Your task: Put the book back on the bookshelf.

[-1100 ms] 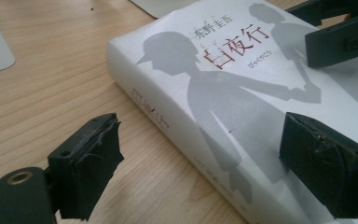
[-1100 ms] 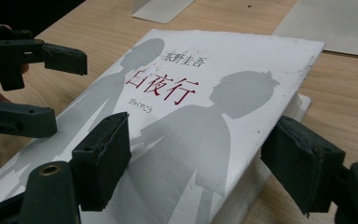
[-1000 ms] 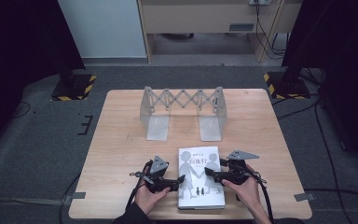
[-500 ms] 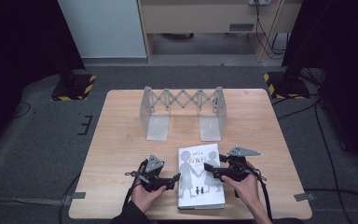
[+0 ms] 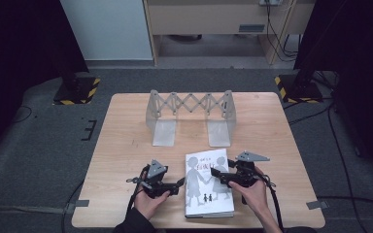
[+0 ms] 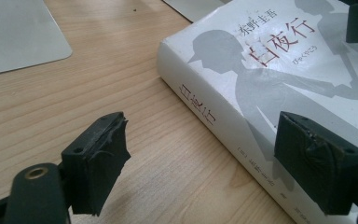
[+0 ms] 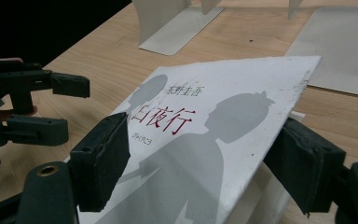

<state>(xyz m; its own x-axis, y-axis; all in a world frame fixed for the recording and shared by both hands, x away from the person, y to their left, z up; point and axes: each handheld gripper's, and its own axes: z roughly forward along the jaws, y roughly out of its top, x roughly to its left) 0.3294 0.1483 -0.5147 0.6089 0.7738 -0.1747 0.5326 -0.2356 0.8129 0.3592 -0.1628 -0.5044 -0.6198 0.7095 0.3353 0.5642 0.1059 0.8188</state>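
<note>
Two grippers flank our book [image 5: 208, 183], lying flat near the surface's [image 5: 126, 145] front edge. Left gripper [image 5: 179, 186]: jaws wide, astride its spine. Right gripper [image 5: 215, 178]: jaws apart around the raised cover.

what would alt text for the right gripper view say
A white book with grey silhouettes and red title characters lies on a wooden table, its front cover lifted, between the open right tongs. The left tongs wait at the left, metal bookend plates behind.
</note>
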